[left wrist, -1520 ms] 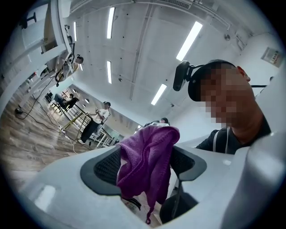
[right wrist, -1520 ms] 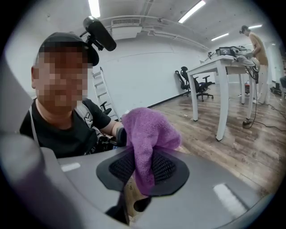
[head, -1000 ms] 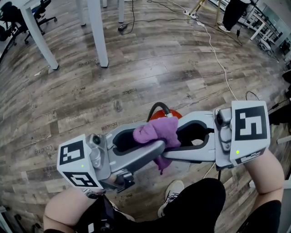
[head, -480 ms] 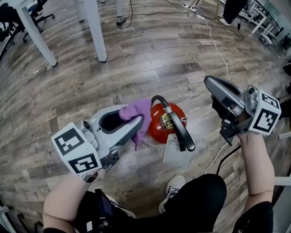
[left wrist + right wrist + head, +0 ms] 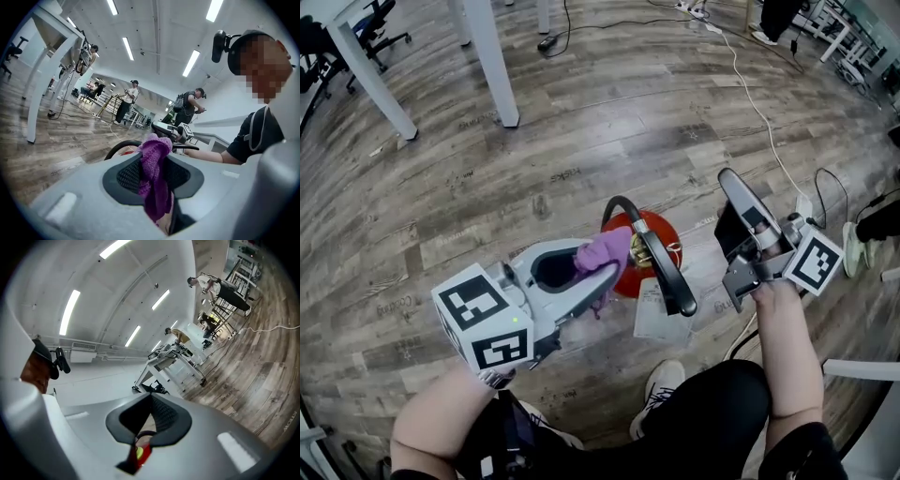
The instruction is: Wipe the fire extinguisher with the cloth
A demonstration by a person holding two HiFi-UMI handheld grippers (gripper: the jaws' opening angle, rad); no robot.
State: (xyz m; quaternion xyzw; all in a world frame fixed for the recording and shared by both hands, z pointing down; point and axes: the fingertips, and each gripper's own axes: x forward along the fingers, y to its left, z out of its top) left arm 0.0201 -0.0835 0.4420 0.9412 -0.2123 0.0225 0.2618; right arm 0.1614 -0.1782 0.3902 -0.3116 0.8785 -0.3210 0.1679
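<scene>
Red fire extinguisher (image 5: 664, 227) upright on plank floor (image 5: 581, 141), black hose (image 5: 666, 272) across top. Left gripper (image 5: 614, 270) pinching purple cloth (image 5: 605, 251) beside it; right gripper (image 5: 728, 178) pressed together, empty. White cable (image 5: 757, 117) behind.

hand-held grippers (image 5: 602, 265) (image 5: 728, 178): 2; cloth (image 5: 602, 251): 1 (purple); fire extinguisher (image 5: 660, 228): 1

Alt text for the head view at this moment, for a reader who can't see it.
The left tool grips a purple cloth at the left edge of a red fire extinguisher, which stands on a wood floor. The right tool, shut and empty, is off to the extinguisher's right.
</scene>
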